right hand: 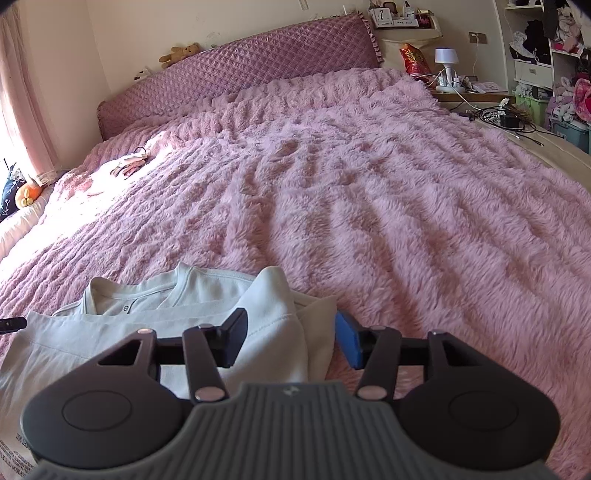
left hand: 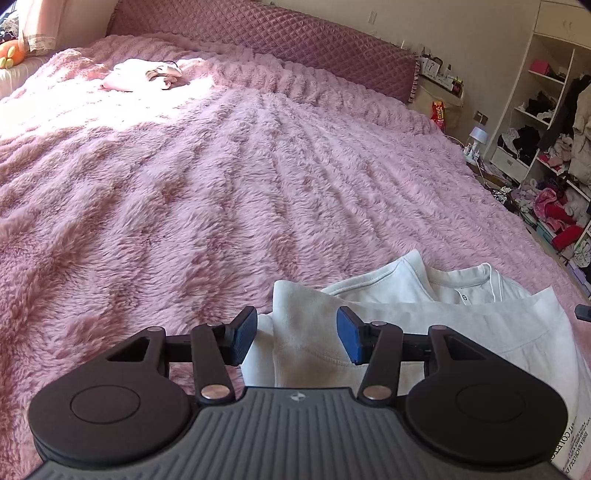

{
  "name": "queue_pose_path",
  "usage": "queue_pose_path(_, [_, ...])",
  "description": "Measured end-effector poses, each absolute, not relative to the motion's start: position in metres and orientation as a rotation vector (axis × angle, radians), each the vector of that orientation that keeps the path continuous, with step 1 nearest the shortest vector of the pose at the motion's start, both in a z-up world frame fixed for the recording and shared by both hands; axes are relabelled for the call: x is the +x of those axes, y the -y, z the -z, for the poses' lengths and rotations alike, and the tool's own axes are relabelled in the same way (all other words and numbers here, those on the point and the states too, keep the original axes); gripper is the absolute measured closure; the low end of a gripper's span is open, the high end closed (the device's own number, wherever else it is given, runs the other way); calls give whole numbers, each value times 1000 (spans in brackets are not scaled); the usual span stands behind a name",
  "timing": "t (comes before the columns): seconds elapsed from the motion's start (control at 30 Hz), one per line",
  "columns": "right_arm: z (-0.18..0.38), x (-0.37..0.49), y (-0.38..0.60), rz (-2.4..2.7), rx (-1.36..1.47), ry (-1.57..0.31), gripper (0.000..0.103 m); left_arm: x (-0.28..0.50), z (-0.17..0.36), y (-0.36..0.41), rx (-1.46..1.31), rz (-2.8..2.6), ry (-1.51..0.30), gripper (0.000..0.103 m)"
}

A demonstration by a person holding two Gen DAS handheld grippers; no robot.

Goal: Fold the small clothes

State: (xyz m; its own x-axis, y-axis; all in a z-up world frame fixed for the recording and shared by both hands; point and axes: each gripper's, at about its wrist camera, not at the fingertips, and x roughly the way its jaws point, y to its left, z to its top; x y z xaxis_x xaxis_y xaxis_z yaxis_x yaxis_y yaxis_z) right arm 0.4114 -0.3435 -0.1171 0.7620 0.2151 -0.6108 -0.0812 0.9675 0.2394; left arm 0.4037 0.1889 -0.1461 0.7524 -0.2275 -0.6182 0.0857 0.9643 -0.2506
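A small white garment point(left hand: 424, 314) with a round collar and a snap button lies on the pink fluffy bedspread point(left hand: 221, 177), partly folded. My left gripper point(left hand: 297, 338) is open, its blue pads on either side of the garment's folded left sleeve. In the right wrist view the same garment point(right hand: 166, 317) lies at the lower left. My right gripper point(right hand: 291, 343) is open around the folded right sleeve. The cloth lies loose between both pairs of pads. The far tip of the other gripper shows at each view's edge.
A small pile of pale pink clothes point(left hand: 144, 74) lies far off near the purple quilted headboard point(left hand: 277, 33). Cluttered shelves point(left hand: 546, 140) stand to the right of the bed. A nightstand with a lamp point(right hand: 447, 62) and cables stands beside the headboard.
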Motion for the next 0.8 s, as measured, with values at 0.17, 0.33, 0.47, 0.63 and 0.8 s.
queue_pose_path(0.17, [129,422,341,-159,167,-702,54,413,150,-174,-119,189,-708,85])
queue_pose_path(0.33, [135,428,335,-174,149,-679,53,408,147,-169,-85,180,-638,98])
queue_pose_path(0.47, [136,440,323,-199,140,-659,44,395,136,-167,-94,138,-527,99])
queue_pose_path(0.63, [146,460,303,-232,86,-714,99,404,142,-180,-179,30,-541,99])
queue_pose_path(0.8, [148,463,298,-153,85,-663,99,412,159,-181,-177,2,-576,99])
